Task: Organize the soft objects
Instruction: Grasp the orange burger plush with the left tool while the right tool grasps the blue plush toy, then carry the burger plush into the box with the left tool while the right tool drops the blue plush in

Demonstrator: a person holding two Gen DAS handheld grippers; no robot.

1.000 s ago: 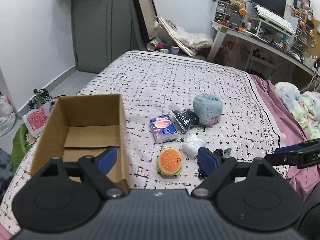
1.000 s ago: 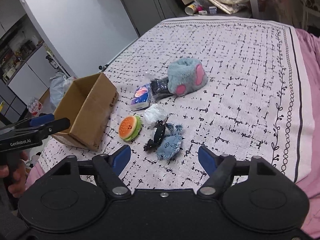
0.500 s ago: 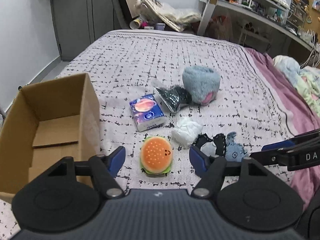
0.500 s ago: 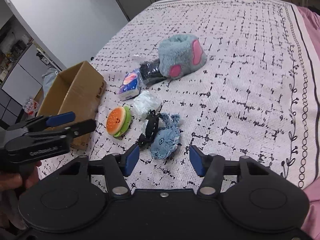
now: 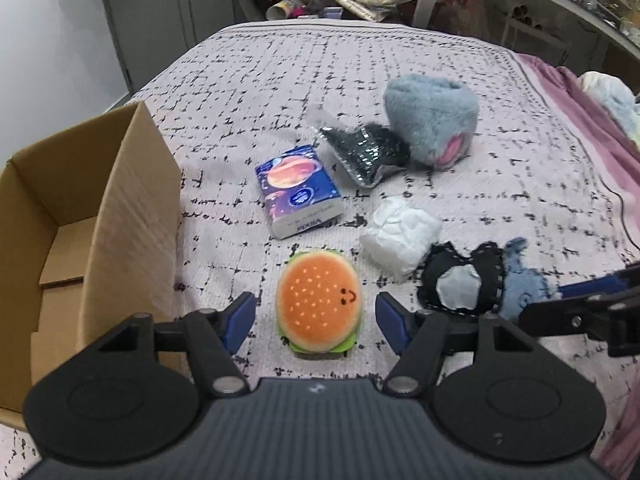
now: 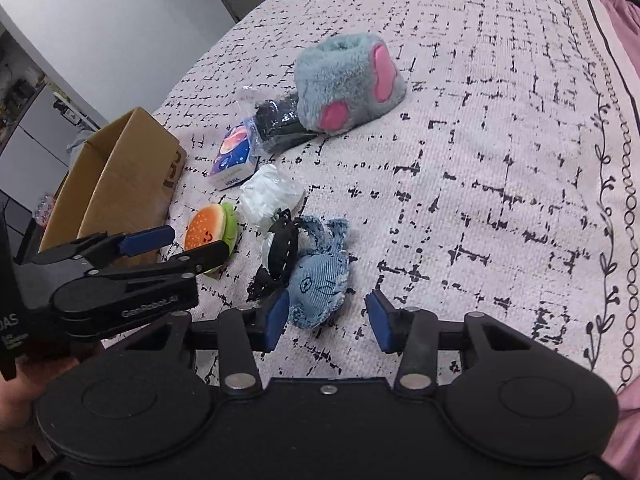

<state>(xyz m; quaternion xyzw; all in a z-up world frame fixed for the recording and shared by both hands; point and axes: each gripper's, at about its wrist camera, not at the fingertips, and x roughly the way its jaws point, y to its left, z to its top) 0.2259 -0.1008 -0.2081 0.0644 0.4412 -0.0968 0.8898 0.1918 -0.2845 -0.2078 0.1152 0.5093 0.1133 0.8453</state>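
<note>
Your left gripper (image 5: 316, 318) is closing, its blue pads on either side of the burger plush (image 5: 319, 309) but not yet pressing it; the plush lies on the patterned bedspread (image 5: 500, 184) just beside the open cardboard box (image 5: 132, 216). Your right gripper (image 6: 327, 317) is also closing, empty, with the blue denim plush (image 6: 320, 276) just ahead of its left pad. The tissue pack (image 5: 299, 190), white wad (image 5: 402, 234), black packet (image 5: 366, 150) and grey furry slipper (image 5: 432, 118) lie further up the bed.
</note>
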